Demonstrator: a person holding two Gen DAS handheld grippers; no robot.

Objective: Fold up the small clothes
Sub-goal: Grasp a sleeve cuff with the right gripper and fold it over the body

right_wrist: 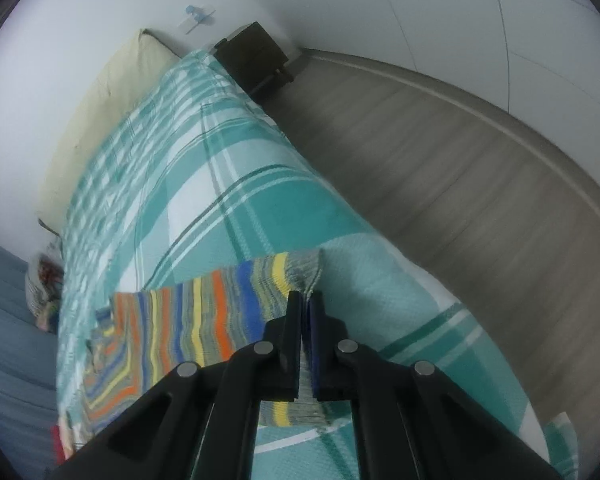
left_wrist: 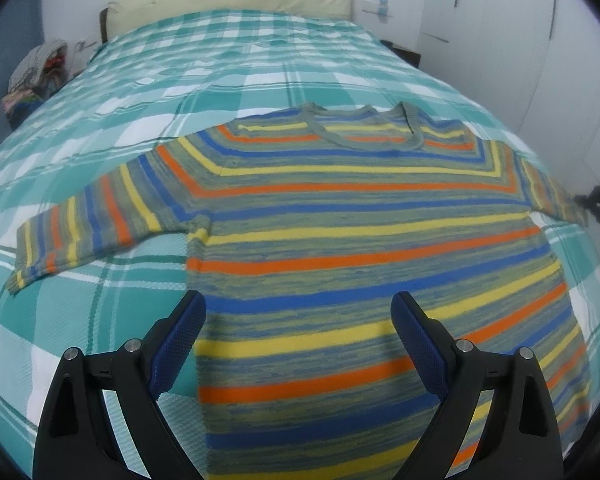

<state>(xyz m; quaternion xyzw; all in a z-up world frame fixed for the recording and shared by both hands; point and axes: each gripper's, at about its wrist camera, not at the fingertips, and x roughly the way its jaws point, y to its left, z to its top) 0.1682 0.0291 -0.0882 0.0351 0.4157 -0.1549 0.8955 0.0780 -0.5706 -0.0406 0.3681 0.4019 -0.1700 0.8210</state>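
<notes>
Two tools work one striped T-shirt (left_wrist: 340,208) spread flat on the plaid bed (left_wrist: 100,300). Right tool (right_wrist: 306,300) is clenched on the right sleeve's end (right_wrist: 300,272) near the bed edge; left tool (left_wrist: 298,312) hovers released above the hem. Pulling that sleeve too hard could drag the body askew. No containers show.
</notes>
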